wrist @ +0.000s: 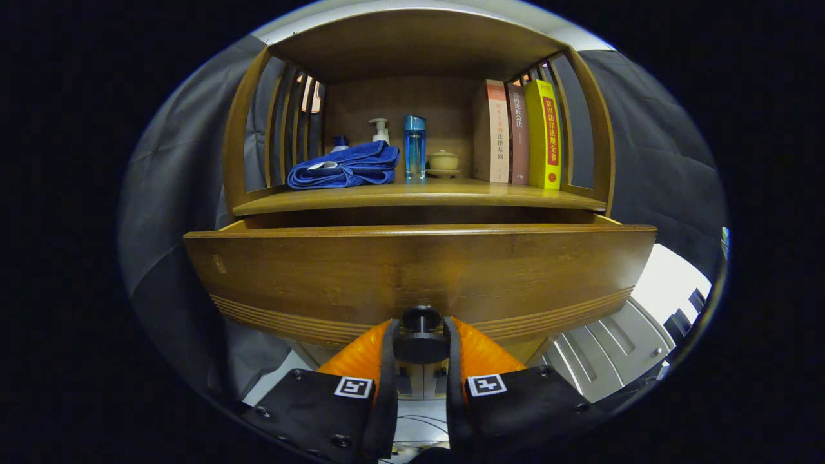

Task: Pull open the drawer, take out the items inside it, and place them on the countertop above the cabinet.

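The wooden drawer (419, 274) of the cabinet stands pulled out toward me, its front panel broad and close. A dark round knob (421, 335) sticks out from the panel's lower middle. My gripper (421, 345) is shut on this knob, one finger pressing on each side. The drawer's inside is hidden behind the front panel. Above the drawer lies the wooden countertop (445, 193), a shelf inside a slatted wooden frame.
On the countertop sit a folded blue towel (345, 167), a white pump bottle (380, 129), a blue tumbler (414, 145), a small lidded cup (443, 161) and three upright books (522, 132). A white panelled surface (606, 354) shows below right.
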Motion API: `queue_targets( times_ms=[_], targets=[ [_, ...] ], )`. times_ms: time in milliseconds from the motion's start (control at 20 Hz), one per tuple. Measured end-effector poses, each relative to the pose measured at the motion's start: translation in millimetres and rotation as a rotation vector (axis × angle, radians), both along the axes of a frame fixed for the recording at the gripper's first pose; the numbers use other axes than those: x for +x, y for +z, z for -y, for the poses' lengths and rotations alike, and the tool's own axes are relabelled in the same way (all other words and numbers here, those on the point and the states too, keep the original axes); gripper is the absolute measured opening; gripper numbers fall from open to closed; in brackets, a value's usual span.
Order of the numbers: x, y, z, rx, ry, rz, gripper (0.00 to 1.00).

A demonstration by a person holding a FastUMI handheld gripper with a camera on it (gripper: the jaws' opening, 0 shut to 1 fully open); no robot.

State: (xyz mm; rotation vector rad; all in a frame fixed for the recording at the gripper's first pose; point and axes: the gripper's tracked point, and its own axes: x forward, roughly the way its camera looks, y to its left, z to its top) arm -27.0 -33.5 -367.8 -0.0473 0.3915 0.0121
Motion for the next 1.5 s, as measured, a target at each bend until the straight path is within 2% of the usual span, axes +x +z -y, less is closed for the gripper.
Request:
queue_targets(
  times_ms=[500, 1150, 1400, 1500],
  targets=[
    [-27.9, -3.6, -0.8, -0.004, 0.006, -0.031, 0.4],
    [-91.9, 0.2, 4.7, -0.035, 0.008, -0.073, 0.4],
    [-95.3, 3.2, 7.0, -0.033, 0.009, -0.051, 0.4],
    [-96.2, 1.6, 7.1, -0.004, -0.009, -0.065, 0.45]
  ],
)
